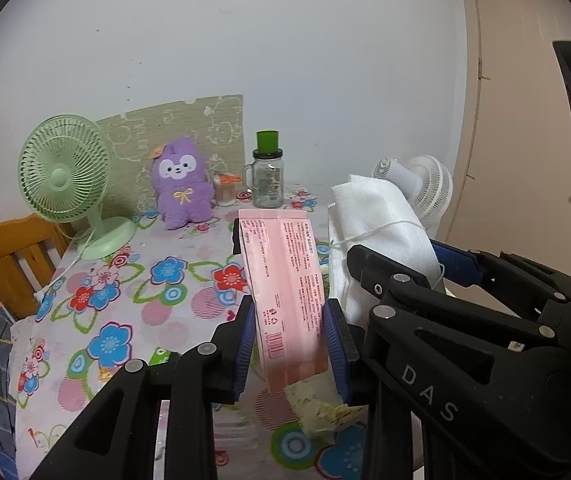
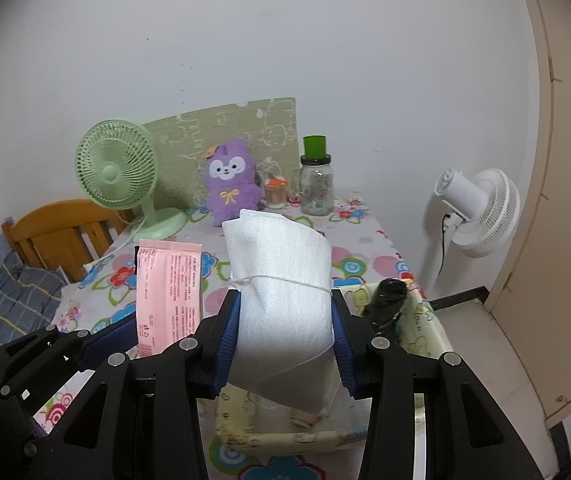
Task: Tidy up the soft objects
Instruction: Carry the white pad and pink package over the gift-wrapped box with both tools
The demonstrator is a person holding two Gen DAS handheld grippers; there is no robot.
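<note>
Holding both items in the air right now, so we judge the task mid-way: two soft things picked, neither placed yet.

- Left gripper [image 1: 289,344] is clamped on the pink packet [image 1: 285,280], which stands upright between the blue pads, lower end gripped, top free above the table.
- Right gripper [image 2: 285,332] is closed around the white padded bundle [image 2: 281,292], tied with a thin string, held directly over the yellow fabric bin [image 2: 425,336].
- The bin sits at the near right corner of the floral tablecloth [image 1: 125,280]. A dark rolled item [image 2: 385,304] is already lying in it, at the far side. What it is, we cannot tell.
- Purple plush [image 2: 229,184] sits at the back of the table, untouched, leaning against the green board. Probably still to be sorted, if it counts.

Room and edges:
- Bin is close to the table's right edge; the floor drops off just past it, and the white fan [image 2: 481,208] stands beyond on the floor.
- The two grippers are just beside each other. Lowering both at once looks tight; we would go one at a time.
- Centre of the table is open. The green fan [image 1: 65,184] and glass jar [image 1: 268,180] are well apart from our path.
</note>
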